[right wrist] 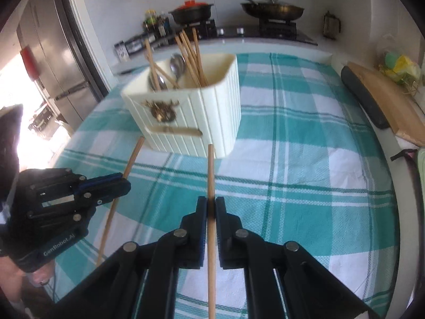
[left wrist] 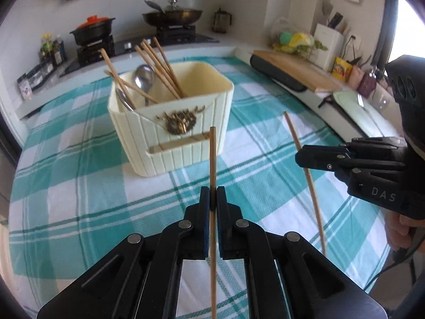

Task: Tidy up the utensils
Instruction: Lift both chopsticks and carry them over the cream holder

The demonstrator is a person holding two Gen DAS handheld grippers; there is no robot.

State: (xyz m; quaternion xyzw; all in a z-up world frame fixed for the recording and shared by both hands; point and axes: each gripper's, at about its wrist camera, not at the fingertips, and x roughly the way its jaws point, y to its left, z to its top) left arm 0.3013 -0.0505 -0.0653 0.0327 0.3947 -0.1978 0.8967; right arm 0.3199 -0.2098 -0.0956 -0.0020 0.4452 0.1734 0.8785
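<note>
Bench [left wrist: 79, 186] w/ teal-and-white check cloth: wide bare stretch in front of and to both sides of the cream holder [left wrist: 172, 133], nothing lying flat on it in either view. Far edge meets the stove counter; right edge runs along a wooden cutting board [left wrist: 294, 71] on a dark base. In the right wrist view a steel fridge [right wrist: 53, 61] stands past the bench's left edge.

Counts: 1 holder, 2 claws, 2 chopsticks in the air. Inside the holder, 2 spoons [left wrist: 143, 79] visible and approx 6 chopsticks [left wrist: 159, 63] leaning out at angles; exact no. hard to tell where they overlap. On the stove: 1 black pot w/ red lid [left wrist: 93, 29], 1 lidded pan [left wrist: 172, 14].

Left claw [left wrist: 212, 199]: pads together, clamped on a chopstick [left wrist: 212, 159] that runs straight up btwn them, tip just in front of the holder's front wall. Right claw [right wrist: 211, 210]: likewise clamped on its own chopstick [right wrist: 210, 175], upright, tip near the holder's lower front corner. Both sticks are off the cloth, well apart from each other, on the near side of the holder, not over its opening.
</note>
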